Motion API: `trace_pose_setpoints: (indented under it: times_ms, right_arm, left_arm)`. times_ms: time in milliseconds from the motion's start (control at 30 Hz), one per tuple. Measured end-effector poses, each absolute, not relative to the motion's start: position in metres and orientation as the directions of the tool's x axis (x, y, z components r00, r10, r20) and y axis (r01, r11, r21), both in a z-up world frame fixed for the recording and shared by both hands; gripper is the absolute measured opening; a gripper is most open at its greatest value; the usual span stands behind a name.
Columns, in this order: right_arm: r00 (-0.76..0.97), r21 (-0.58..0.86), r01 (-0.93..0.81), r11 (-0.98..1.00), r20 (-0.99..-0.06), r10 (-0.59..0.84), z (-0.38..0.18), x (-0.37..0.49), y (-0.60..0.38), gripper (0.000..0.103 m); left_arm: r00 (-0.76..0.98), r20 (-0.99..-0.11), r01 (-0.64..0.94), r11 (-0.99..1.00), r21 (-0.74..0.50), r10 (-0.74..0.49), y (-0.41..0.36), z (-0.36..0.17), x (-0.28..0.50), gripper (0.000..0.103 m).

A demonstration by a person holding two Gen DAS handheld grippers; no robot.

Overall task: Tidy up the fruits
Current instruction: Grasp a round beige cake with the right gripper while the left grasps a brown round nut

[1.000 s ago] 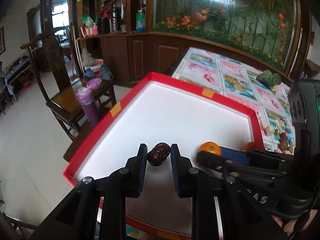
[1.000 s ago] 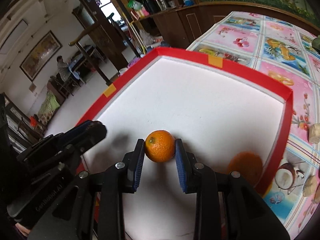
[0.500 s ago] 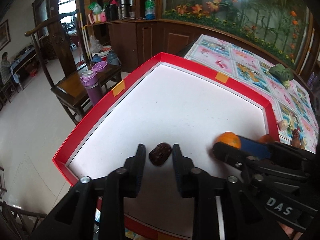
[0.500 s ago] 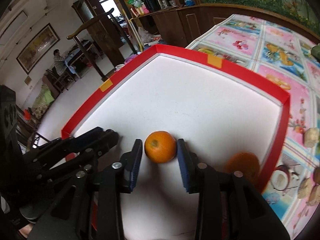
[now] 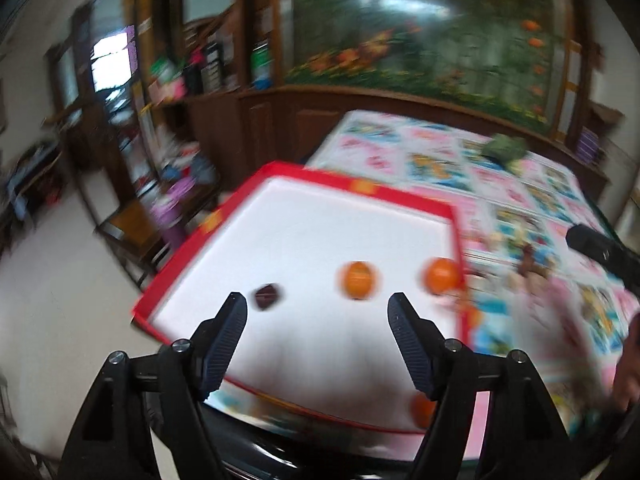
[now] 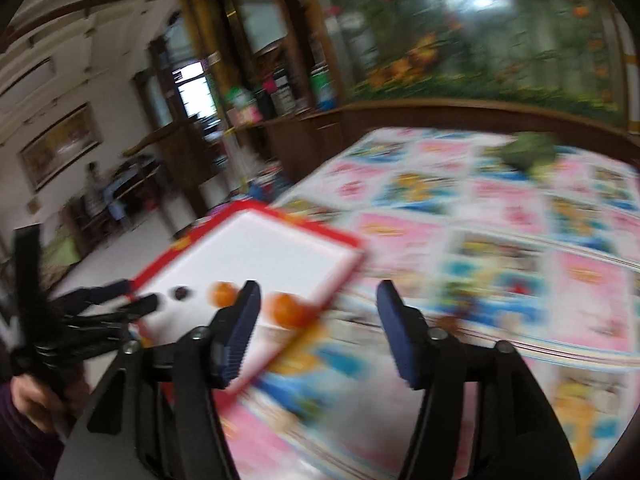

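In the red tray [image 5: 404,196], white floor: one date [image 5: 268,295] near the left front, an orange [image 5: 359,275] mid-tray, a second orange [image 5: 442,275] against the right wall. All three lie loose, apart from each other, nothing gripping them.

Left gripper [image 5: 318,314]: jaws spread wide, empty, above the tray's front edge. Right gripper [image 6: 318,306]: also spread wide and empty, pointing at the tablecloth [image 6: 500,240] right of the tray.

Judgement on progress: three fruits placed, so partly done. Left to do: a blurred cluster of small items [image 5: 528,262] on the cloth just right of the tray, too smeared to identify. Another orange blob [image 5: 422,410] shows at the tray's front edge behind the left gripper's finger; can't tell if it's inside or outside. Green item [image 6: 528,154] at the far end of the table, unclear whether it counts as fruit.

Both frames are heavily motion-blurred, so positions are rough.
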State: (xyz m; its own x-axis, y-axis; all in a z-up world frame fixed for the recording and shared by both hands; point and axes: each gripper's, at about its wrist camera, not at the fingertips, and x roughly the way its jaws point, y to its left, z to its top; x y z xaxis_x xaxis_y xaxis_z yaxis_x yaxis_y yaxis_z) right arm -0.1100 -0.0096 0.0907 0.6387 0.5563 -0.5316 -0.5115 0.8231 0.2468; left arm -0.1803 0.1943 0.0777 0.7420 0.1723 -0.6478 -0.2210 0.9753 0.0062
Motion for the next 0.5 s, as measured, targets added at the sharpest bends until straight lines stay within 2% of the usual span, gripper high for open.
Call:
trace_pose_setpoints:
  times_ms: [233, 367, 500]
  right_arm:
    - [0.716, 0.239, -0.325, 0.915, -0.570, 0.403, 0.077, -0.128, -0.129, 0.064]
    - [0.704, 0.260, -0.277, 0.925, -0.601, 0.379, 0.062, -0.137, -0.165, 0.064]
    - [0.680, 0.247, -0.281, 0.927, -0.630, 0.374, 0.048, -0.141, -0.174, 0.064]
  left_arm:
    - [0.778, -0.628, 0.071, 0.995, 0.065, -0.014, 0.110, 0.083, -0.191, 0.073]
    - [0.752, -0.657, 0.166, 0.979, 0.115, -0.051, 0.077, 0.072, -0.195, 0.073]
    - [0.721, -0.685, 0.238, 0.965, 0.111, -0.099, 0.060, 0.061, -0.197, 0.073]
